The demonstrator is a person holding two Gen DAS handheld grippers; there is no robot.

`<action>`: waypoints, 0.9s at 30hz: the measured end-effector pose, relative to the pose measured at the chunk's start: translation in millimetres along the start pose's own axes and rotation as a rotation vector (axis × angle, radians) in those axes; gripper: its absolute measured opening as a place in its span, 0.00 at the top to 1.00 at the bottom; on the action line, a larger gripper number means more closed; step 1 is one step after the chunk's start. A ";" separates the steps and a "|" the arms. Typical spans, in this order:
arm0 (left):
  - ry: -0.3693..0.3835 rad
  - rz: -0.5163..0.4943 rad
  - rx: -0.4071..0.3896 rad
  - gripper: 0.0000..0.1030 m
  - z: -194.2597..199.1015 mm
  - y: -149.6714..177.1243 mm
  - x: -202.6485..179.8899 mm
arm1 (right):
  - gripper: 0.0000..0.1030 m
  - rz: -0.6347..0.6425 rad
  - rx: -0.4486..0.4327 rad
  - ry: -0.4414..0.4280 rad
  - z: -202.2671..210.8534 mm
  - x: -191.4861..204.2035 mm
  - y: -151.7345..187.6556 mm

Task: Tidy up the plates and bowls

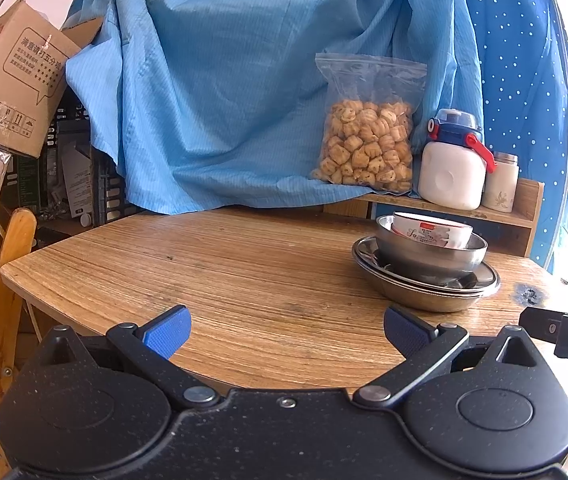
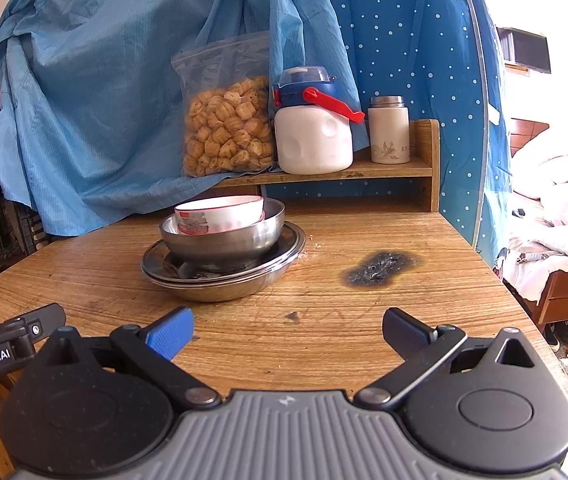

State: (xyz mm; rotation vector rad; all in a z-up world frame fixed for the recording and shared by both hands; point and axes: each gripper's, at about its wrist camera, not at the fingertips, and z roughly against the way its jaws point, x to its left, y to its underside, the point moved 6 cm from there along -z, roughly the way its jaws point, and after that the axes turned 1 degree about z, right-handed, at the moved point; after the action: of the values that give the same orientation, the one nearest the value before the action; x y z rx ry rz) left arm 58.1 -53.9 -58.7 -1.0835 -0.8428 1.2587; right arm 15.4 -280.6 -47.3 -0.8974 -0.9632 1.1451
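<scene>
A stack stands on the wooden table [image 1: 244, 264]: steel plates [image 1: 424, 286] at the bottom, a steel bowl [image 1: 430, 254] on them, and a white ceramic bowl [image 1: 430, 230] with red print tilted inside it. The stack shows in the right wrist view too: plates [image 2: 224, 276], steel bowl [image 2: 224, 240], white bowl [image 2: 220, 214]. My left gripper [image 1: 286, 334] is open and empty, near the table's front edge, left of the stack. My right gripper [image 2: 288, 334] is open and empty, in front of the stack and slightly right.
A low wooden shelf [image 2: 424, 168] at the back holds a snack bag [image 2: 228, 128], a white jug with blue lid [image 2: 312, 132] and a small flask [image 2: 388, 130]. Blue cloth [image 1: 224, 80] hangs behind. A burn mark [image 2: 380, 268] lies right of the stack. Cardboard boxes [image 1: 8, 80] stand left.
</scene>
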 end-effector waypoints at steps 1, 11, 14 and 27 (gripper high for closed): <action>-0.002 0.001 0.001 0.01 0.0 -0.1 0.2 | 0.00 0.001 0.000 0.001 -0.3 0.3 0.1; -0.001 0.001 0.004 0.01 -0.6 0.3 -0.2 | 0.00 -0.012 -0.004 0.007 -1.0 -2.1 0.3; 0.006 0.000 0.009 0.01 -0.9 1.2 -1.4 | 0.00 -0.009 -0.003 0.002 -0.6 -1.2 0.9; 0.002 0.014 0.010 0.01 1.8 1.8 0.1 | 0.00 -0.021 -0.001 0.006 1.8 -2.2 2.7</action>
State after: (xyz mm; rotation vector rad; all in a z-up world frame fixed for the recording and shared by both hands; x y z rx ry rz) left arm 55.9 -53.6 -59.9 -1.0847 -0.8282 1.2725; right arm 12.5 -282.1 -49.6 -0.8891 -0.9659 1.1237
